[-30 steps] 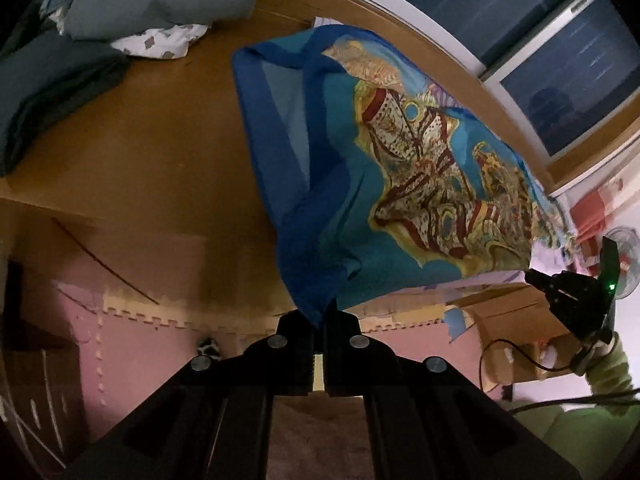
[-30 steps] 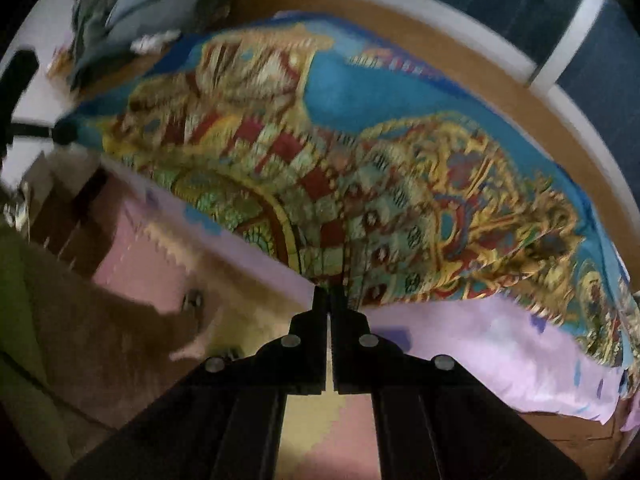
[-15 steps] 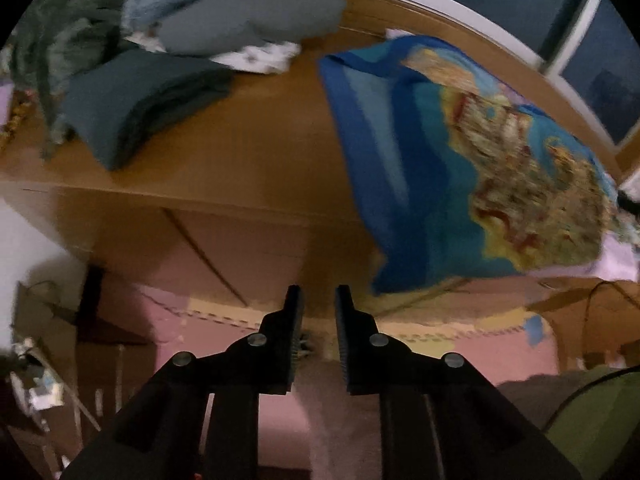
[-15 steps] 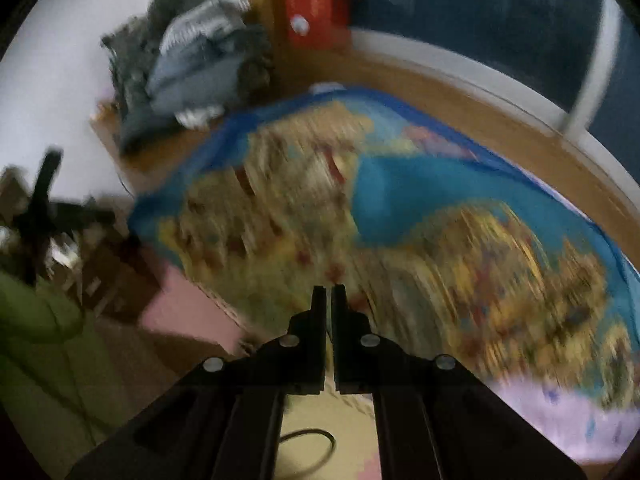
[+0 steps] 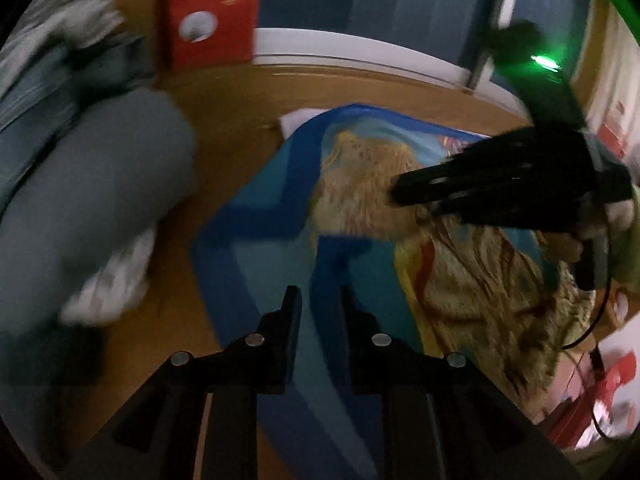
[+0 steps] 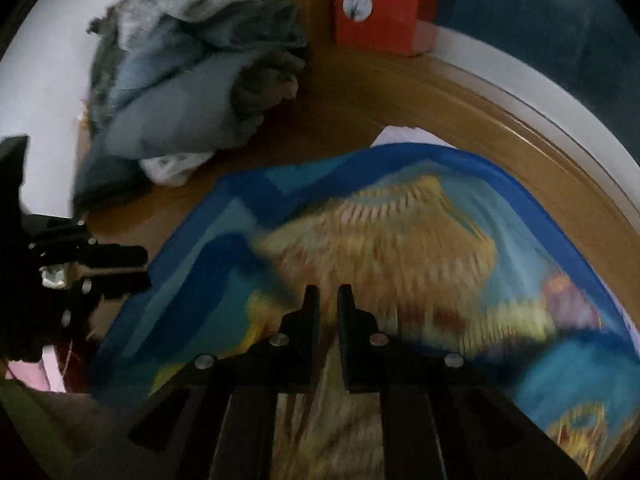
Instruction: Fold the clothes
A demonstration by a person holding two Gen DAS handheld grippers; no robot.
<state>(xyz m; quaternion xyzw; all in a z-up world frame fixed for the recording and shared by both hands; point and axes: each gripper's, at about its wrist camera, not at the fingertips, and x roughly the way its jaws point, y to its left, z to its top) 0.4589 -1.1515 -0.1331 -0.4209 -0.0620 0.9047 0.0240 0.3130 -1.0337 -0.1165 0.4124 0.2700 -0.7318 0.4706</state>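
A blue cloth with a gold and red pattern (image 5: pixel 360 240) lies spread on the wooden table (image 5: pixel 224 152); it also shows in the right wrist view (image 6: pixel 400 240). My left gripper (image 5: pixel 316 300) is open and empty, low over the cloth's blue border. My right gripper (image 6: pixel 328 300) is open a little and empty, over the patterned middle. The right gripper also shows in the left wrist view (image 5: pixel 400 194), above the cloth. The left gripper shows at the left edge of the right wrist view (image 6: pixel 136 268). Both views are blurred.
A pile of grey and blue clothes (image 5: pixel 80 184) lies on the table's left, also in the right wrist view (image 6: pixel 192 80). A red box (image 5: pixel 216 12) stands at the back by the window sill (image 5: pixel 360 52). Pink floor and red items show past the table's right edge.
Both grippers let go of the cloth edge and opened. The cloth now lies on the table. Both grippers moved up and forward over it.
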